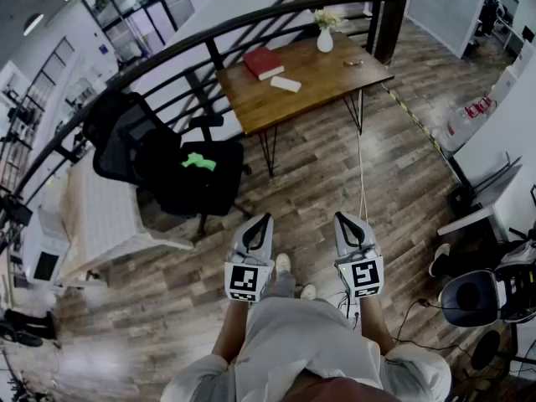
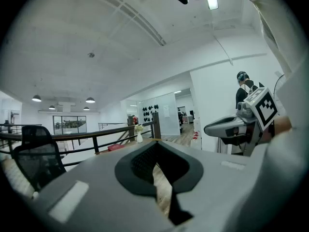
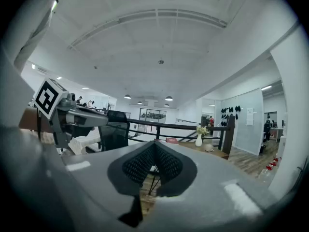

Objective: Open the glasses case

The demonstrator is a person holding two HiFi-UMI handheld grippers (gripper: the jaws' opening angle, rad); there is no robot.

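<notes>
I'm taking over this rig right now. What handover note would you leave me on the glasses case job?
Left gripper: shut, empty, held level in front of the person.
Right gripper: shut, empty, beside the left.
Things: the wooden table stands ahead across the floor. On it lie a red book, a white oblong case next to it, likely the glasses case, and a vase.
Done: nothing; the case is untouched.
Left: walk to the table, steady the case, open it.

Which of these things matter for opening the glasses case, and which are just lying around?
For the job: white glasses case, left gripper, right gripper.
Just lying about: red book, flower vase, black office chair, green item on its seat.
</notes>
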